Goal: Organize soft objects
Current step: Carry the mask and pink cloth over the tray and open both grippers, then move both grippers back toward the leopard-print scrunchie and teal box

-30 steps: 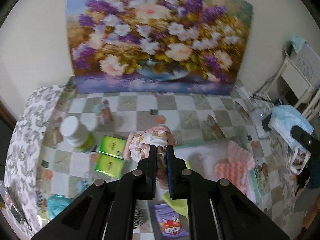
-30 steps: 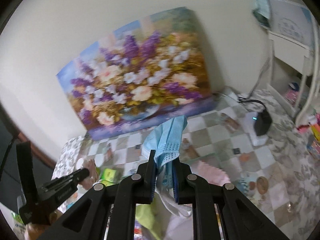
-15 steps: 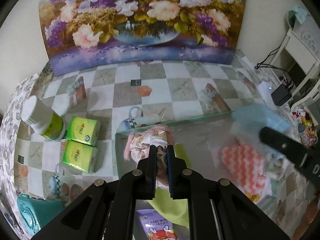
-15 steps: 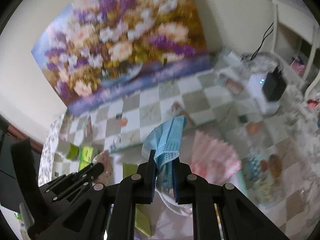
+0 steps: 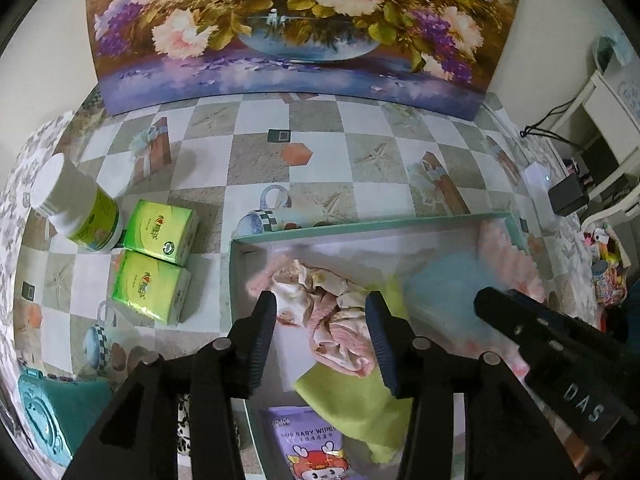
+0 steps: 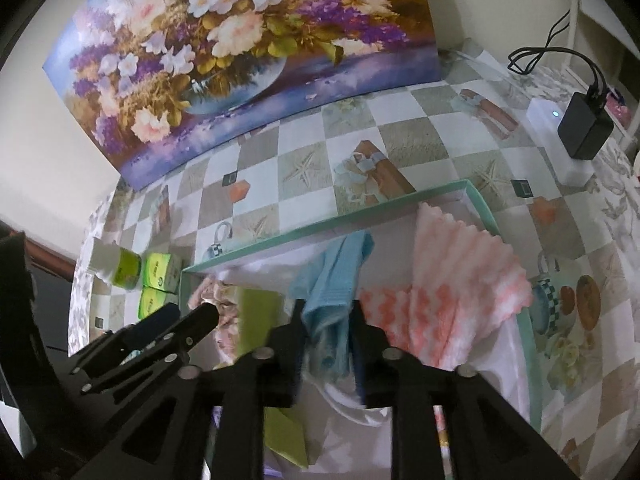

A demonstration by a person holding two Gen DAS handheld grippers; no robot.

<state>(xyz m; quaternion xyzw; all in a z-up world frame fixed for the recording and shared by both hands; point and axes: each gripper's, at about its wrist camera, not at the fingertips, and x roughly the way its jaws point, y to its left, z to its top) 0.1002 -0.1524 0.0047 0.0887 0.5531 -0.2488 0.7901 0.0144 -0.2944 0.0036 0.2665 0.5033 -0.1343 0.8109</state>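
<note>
The pink rag [image 5: 340, 320] lies crumpled in the tray [image 5: 360, 226], between the fingers of the left gripper [image 5: 322, 320], whose jaws have just been opening and now stand apart, clear of it. The blue mask [image 6: 336, 280] lies in the same tray between the fingers of the right gripper [image 6: 326, 328]; those jaws have also just been opening, and their pads no longer press on the cloth. One pink-and-white cloth [image 6: 460, 280] is draped against the tray's far right corner. One yellow-green cloth [image 5: 356, 400] lies under the rag. One purple pack [image 5: 316, 448] in the tray reads "BABY WIPES" over a red cartoon figure. Left of the tray, on the checked tablecloth [image 5: 320, 152], sit two green tissue packs [image 5: 160, 232], touching each other, their small print unreadable. One white jar [image 5: 76, 208] with a green label stands just beside them. The right gripper's arm bears the letters "DAS". One flower painting [image 5: 300, 20] leans against the wall.
</note>
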